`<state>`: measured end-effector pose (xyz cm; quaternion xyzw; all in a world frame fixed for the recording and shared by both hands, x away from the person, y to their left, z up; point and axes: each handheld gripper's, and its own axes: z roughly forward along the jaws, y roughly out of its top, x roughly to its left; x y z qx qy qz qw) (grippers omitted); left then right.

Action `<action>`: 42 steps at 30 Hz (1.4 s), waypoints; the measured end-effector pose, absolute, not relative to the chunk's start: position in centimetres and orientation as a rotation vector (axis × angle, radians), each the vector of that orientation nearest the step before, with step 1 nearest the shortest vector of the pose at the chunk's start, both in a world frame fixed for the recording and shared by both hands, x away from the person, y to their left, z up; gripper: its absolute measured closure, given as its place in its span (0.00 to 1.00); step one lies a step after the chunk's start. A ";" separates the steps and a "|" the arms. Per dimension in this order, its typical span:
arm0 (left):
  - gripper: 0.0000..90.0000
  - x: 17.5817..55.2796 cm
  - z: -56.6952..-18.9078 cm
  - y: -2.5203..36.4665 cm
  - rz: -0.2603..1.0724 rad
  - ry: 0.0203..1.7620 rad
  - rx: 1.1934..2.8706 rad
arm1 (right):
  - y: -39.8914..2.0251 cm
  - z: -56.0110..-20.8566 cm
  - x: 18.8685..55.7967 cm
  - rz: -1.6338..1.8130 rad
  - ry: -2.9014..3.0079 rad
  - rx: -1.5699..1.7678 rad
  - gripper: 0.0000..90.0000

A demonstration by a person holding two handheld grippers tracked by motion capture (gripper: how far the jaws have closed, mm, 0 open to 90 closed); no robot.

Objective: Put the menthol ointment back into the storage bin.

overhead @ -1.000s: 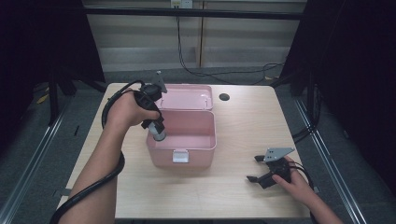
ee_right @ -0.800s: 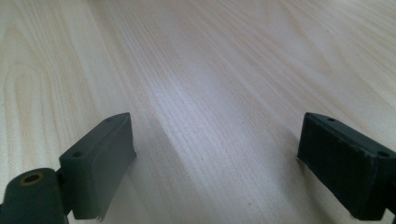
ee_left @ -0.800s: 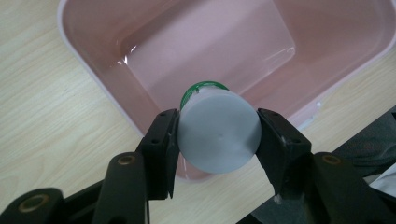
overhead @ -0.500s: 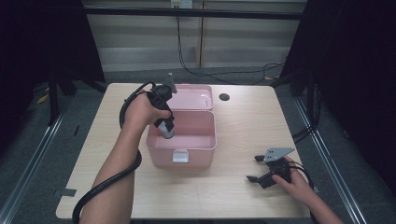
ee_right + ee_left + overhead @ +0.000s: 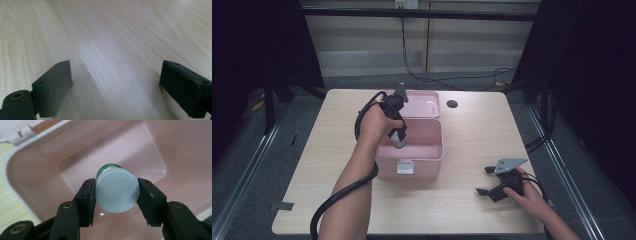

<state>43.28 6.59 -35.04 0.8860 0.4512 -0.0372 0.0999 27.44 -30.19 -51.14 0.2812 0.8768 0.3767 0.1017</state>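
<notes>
A small green bottle with a white cap [image 5: 117,190] is clamped between the pads of my left gripper [image 5: 117,192], cap end toward the camera. In the high view my left gripper [image 5: 399,140] points down into the open pink box [image 5: 434,155] with the bottle [image 5: 398,139] at its tip, above the box's inside floor [image 5: 140,152]. My right gripper [image 5: 485,180] rests on the table near the front right, jaws spread wide. In the right gripper view its fingers [image 5: 53,85] stand apart with bare wood between them.
The pink box's lid [image 5: 427,102] lies folded back behind it, and a white latch [image 5: 404,167] sits on its front wall. A round cable hole [image 5: 452,104] is in the wooden table [image 5: 472,135] behind the box. Black cables trail from both grippers.
My left gripper has carried the bottle right and down, from the box's left front edge into the box. The right gripper has stayed put.
</notes>
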 end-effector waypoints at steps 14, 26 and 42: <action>0.56 44.1 -37.6 5.4 -0.055 1.407 2.580 | -30.2 -51.1 27.4 1.112 2.589 0.831 0.11; 0.56 44.7 -39.4 5.2 -0.038 1.469 2.550 | -30.2 -51.1 27.4 1.114 2.586 0.831 0.11; 0.56 45.3 -41.1 4.6 -0.008 1.519 2.489 | -30.2 -51.1 27.4 1.114 2.587 0.831 0.11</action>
